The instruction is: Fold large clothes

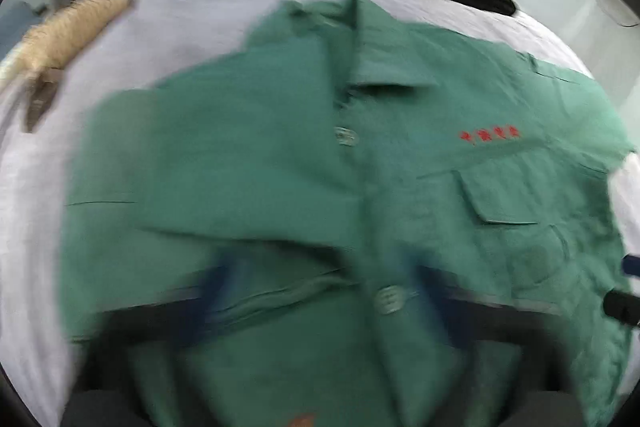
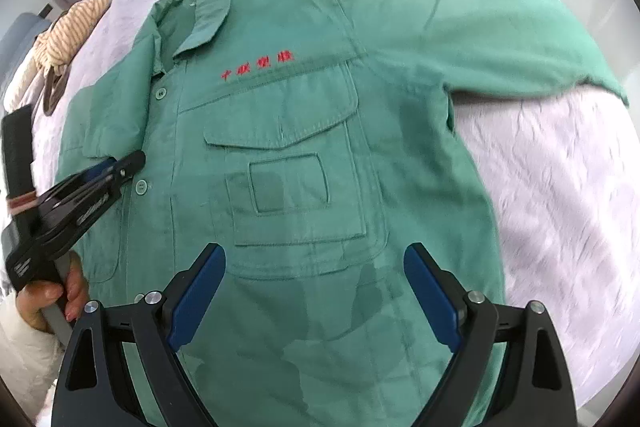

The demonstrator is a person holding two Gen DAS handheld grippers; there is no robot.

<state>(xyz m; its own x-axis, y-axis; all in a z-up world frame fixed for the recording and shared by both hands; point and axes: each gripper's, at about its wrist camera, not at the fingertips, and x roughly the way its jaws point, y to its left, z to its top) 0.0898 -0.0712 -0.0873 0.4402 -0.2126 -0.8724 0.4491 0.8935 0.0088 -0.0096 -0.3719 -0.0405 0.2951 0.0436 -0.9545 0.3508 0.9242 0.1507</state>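
— Green jacket [image 2: 304, 155] is seen spread front-up on the white bed [image 2: 560, 187].
— Right gripper [image 2: 315, 291] is held above it, jaws apart, nothing clamped; left gripper [image 1: 320, 291] likewise.

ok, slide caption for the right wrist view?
Right gripper open above green work jacket spread on white bed, one sleeve out.
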